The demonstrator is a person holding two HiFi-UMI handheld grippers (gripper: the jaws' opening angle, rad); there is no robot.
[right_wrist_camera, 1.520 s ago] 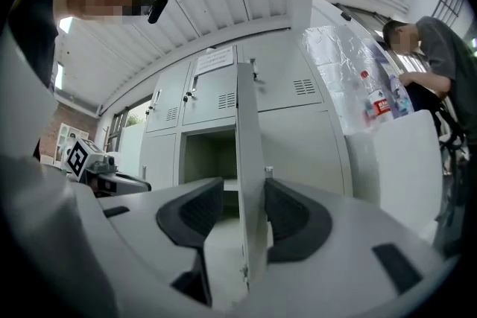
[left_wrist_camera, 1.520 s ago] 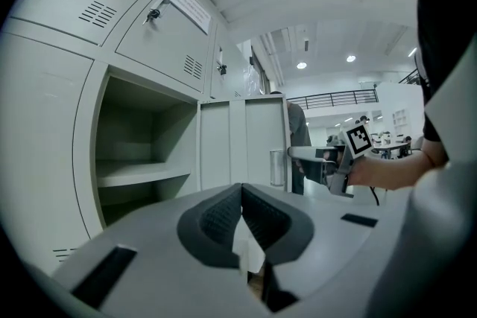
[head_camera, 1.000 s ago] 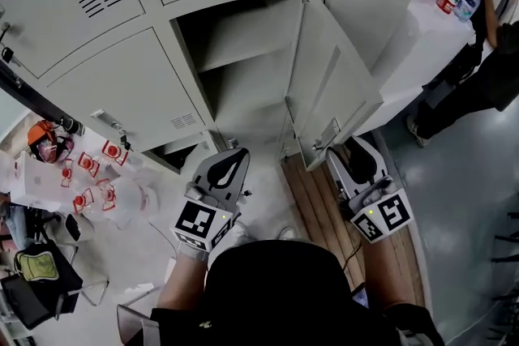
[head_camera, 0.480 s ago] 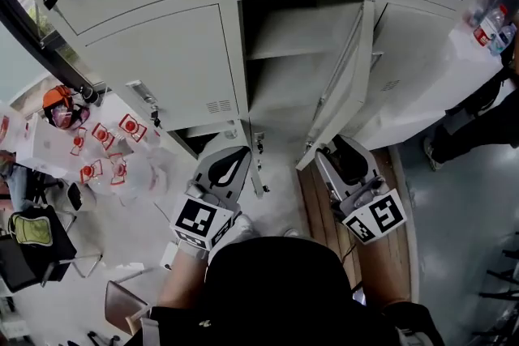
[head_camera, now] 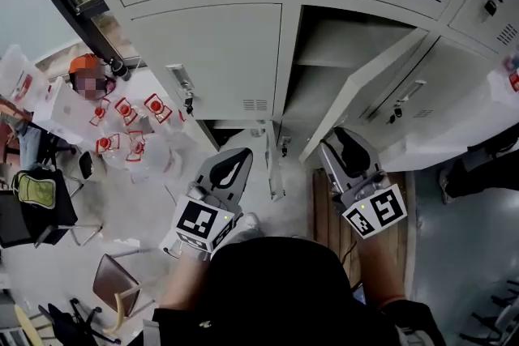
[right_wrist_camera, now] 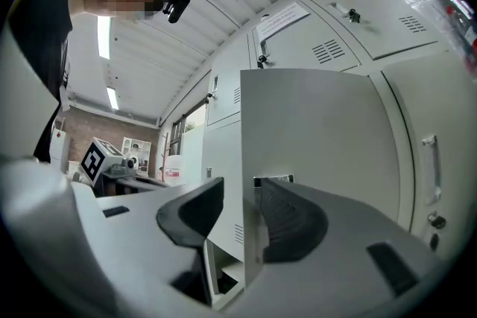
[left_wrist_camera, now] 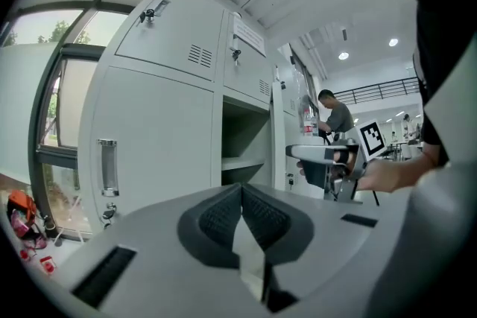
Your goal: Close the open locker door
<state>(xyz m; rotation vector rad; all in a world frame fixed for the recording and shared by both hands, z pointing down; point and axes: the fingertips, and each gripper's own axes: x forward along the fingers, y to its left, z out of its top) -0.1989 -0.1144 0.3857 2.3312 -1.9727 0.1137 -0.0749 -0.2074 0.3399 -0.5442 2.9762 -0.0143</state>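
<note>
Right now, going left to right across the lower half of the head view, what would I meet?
Lime-green bag → brown chair seat → left gripper → right gripper, by the lower edge of the open pale grey locker door.

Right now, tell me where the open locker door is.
Head view, right of centre: the locker door stands out from the open compartment, its free edge between the right tongs.
</note>
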